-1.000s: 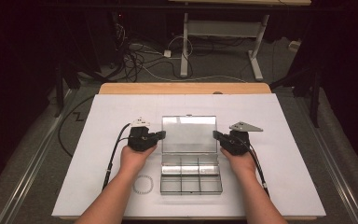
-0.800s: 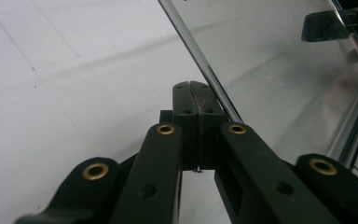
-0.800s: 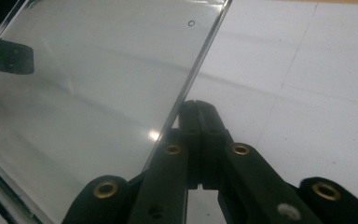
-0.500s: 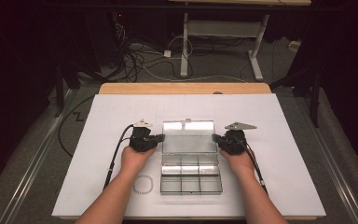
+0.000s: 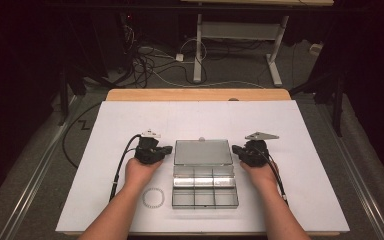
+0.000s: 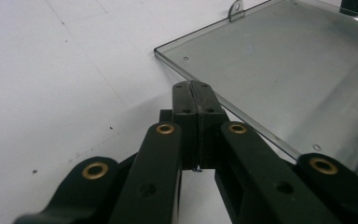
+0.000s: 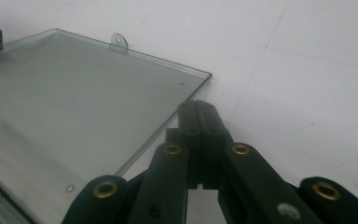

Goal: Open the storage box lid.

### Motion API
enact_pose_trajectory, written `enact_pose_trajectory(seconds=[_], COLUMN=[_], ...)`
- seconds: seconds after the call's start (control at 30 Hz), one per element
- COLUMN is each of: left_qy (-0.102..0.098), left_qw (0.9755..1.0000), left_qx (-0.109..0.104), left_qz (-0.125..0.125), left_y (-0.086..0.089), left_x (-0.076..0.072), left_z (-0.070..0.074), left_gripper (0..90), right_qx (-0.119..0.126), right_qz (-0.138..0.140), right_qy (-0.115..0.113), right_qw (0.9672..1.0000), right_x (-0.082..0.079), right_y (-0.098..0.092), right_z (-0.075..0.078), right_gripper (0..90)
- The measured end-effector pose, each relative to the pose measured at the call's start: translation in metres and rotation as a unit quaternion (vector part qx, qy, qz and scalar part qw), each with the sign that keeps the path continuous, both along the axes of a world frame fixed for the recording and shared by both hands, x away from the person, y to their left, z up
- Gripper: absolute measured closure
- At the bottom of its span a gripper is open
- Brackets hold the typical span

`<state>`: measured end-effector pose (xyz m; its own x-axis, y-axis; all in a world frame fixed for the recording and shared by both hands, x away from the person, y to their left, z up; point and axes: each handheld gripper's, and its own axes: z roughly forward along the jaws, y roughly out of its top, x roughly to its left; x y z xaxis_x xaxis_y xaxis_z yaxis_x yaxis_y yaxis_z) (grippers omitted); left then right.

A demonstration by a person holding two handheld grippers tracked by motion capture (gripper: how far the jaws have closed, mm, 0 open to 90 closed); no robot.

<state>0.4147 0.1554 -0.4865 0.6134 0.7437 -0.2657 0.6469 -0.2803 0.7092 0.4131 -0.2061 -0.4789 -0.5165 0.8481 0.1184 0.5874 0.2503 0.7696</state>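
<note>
Bench point(image 5: 110, 200): white sheet over a wooden top; everything in play sits on its near half.
Ring point(image 5: 153, 197): small beaded loop lying flat near the front edge, just left of the box, beside the left forearm, touched by nothing.
Box point(image 5: 205, 191): clear compartment case at the centre near the front, its tray split into small cells that look empty.
Lid point(image 5: 202, 152): swung open and lying back flat on the bench behind the tray, hinge between the two, a small latch tab at its far edge.
Left gripper point(image 5: 166, 150): jaws pressed together, pinching nothing – the closed tip rests at the lid's left edge, as the left gripper view point(image 6: 196, 100) shows.
Right gripper point(image 5: 236, 149): jaws likewise pressed together and empty, the tip at the lid's right edge point(image 7: 198, 121).
Step in hand: by my reading, the opening of the box is finished or nearly so – both tips flank the lid as if steadying it flat.
Next move: probably a reach for the ring, which would call for spreading a gripper, coming down over the thin loop and closing gently so it does not skid on the smooth sheet.
Writing: no brand, label or lettering is legible on the box, grippers or bench.
Beyond: cables and a table frame on the dark floor.
</note>
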Motion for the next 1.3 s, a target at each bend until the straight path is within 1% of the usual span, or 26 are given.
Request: enact_pose_trajectory(seconds=[0.07, 0.17, 0.4, 0.53, 0.6, 0.7, 0.8, 0.87, 1.0, 1.1, 1.13, 1.17, 1.2, 1.3], left_qy=[-0.010, -0.025, -0.036, -0.049, -0.055, -0.063, -0.066, -0.066, -0.075, -0.080, -0.079, -0.079, -0.082, -0.086], left_qw=[0.9999, 0.9997, 0.9993, 0.9987, 0.9984, 0.9979, 0.9977, 0.9977, 0.9971, 0.9965, 0.9965, 0.9966, 0.9964, 0.9963], left_qx=[-0.003, -0.001, -0.005, -0.013, -0.011, -0.016, -0.012, -0.014, -0.017, -0.022, -0.025, -0.024, -0.021, -0.007], left_qz=[-0.002, -0.004, 0.001, 0.002, 0.000, 0.003, 0.002, 0.001, -0.003, -0.004, -0.003, -0.003, -0.003, -0.005], left_y=[0.003, 0.007, 0.023, 0.032, 0.035, 0.041, 0.046, 0.051, 0.056, 0.059, 0.060, 0.060, 0.060, 0.059], left_x=[-0.006, -0.016, -0.039, -0.053, -0.061, -0.073, -0.084, -0.093, -0.107, -0.113, -0.113, -0.113, -0.114, -0.114], left_z=[0.002, 0.004, 0.004, 0.007, 0.008, 0.011, 0.012, 0.012, 0.010, 0.008, 0.008, 0.007, 0.006, 0.002], left_gripper=[87.6, 87.6, 87.6, 87.6, 87.6, 87.6, 87.6, 87.6, 87.4, 87.3, 85.7, 82.9, 82.6, 71.5], right_qx=[0.005, 0.011, 0.019, 0.022, 0.022, 0.023, 0.024, 0.025, 0.020, 0.014, 0.014, 0.013, 0.015, 0.019], right_qz=[-0.004, -0.010, -0.009, -0.004, -0.003, -0.001, 0.000, 0.002, 0.012, 0.016, 0.015, 0.017, 0.015, 0.008], right_qy=[-0.007, -0.016, -0.036, -0.047, -0.051, -0.056, -0.061, -0.064, -0.069, -0.071, -0.072, -0.075, -0.074, -0.071], right_qw=[1.0000, 0.9998, 0.9991, 0.9986, 0.9984, 0.9981, 0.9979, 0.9976, 0.9974, 0.9972, 0.9972, 0.9969, 0.9970, 0.9973], right_x=[-0.004, -0.012, -0.034, -0.048, -0.055, -0.065, -0.076, -0.084, -0.100, -0.110, -0.112, -0.114, -0.115, -0.116], right_y=[-0.004, -0.012, -0.027, -0.034, -0.037, -0.042, -0.045, -0.048, -0.051, -0.052, -0.053, -0.053, -0.054, -0.057], right_z=[0.002, 0.002, 0.003, 0.004, 0.004, 0.005, 0.007, 0.009, 0.012, 0.011, 0.011, 0.010, 0.009, 0.007], right_gripper=[90.0, 90.0, 90.0, 90.0, 90.0, 90.0, 90.0, 90.0, 90.0, 89.9, 89.1, 87.4, 84.6, 72.2])
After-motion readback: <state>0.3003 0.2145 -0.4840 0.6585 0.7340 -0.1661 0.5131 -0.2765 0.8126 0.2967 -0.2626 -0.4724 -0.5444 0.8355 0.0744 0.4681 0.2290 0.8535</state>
